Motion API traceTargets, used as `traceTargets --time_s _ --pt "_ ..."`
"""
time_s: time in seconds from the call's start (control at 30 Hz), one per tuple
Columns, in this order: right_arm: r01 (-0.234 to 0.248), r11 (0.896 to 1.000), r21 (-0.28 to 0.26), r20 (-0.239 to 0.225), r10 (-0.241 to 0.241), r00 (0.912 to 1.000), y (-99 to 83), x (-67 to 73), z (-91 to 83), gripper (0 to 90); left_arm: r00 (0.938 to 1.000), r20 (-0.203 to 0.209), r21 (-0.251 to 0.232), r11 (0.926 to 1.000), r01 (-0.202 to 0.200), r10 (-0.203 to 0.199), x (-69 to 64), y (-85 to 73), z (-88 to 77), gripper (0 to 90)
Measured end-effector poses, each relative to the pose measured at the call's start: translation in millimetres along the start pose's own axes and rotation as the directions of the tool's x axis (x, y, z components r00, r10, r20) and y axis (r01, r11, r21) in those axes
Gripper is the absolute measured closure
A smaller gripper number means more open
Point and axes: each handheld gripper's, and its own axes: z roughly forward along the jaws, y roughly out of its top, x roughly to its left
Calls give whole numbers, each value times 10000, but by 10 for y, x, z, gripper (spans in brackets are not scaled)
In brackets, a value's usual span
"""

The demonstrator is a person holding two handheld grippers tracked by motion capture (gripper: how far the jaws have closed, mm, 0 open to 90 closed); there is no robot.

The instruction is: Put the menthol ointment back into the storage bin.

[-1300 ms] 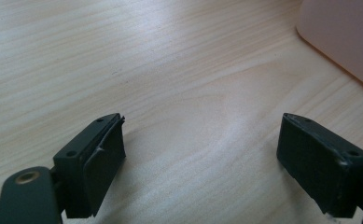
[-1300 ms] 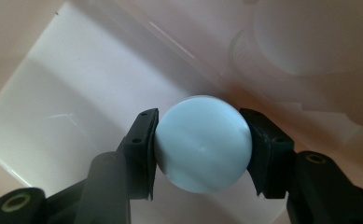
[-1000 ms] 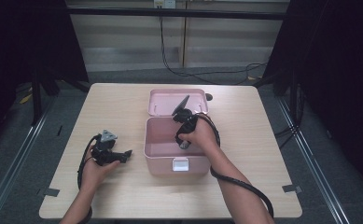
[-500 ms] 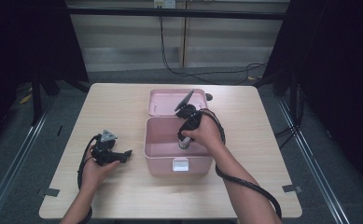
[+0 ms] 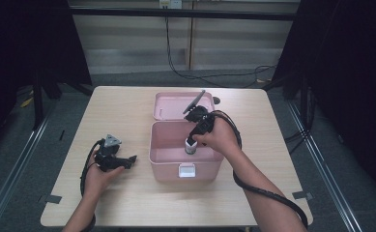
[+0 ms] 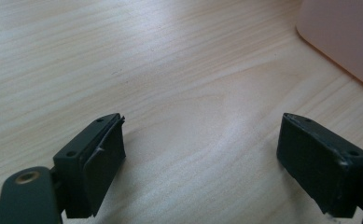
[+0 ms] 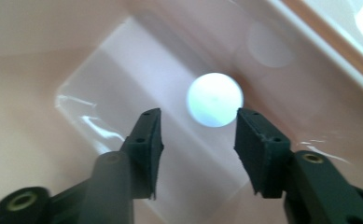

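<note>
Right gripper view looks straight down into the pink box, and the one thing that matters sits dead ahead of my right gripper: the round white cap of a small bottle, below the jaw tips and in line with the gap between them. Its long axis runs along my line of sight, so the bottle stands upright on the box floor and I see it end-on. My jaws have just been closing, yet they stand apart with room on either side of the cap; the pads do not press on it, so I hold nothing.

In the high view the small bottle stands inside the box, near its front wall, with my right gripper hanging right above it, pointing down. The bottle looks short, white on top and darker lower down; I cannot make out more. The lid lies behind the box.

My left gripper rests on the table well left of the box, jaws wide and empty. The right hand is plainly the nearer one.
</note>
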Motion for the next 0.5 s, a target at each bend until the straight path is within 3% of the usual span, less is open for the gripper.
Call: traceTargets --time_s 0.23,0.5 --pt "521 9986 -61 -15 -521 9986 -52 84 -141 593 10000 4 11 10000 -7 7 1 0 -1 146" --pt "505 9980 -369 -373 -519 9980 -141 82 -276 696 10000 5 7 10000 -7 7 1 0 0 146"
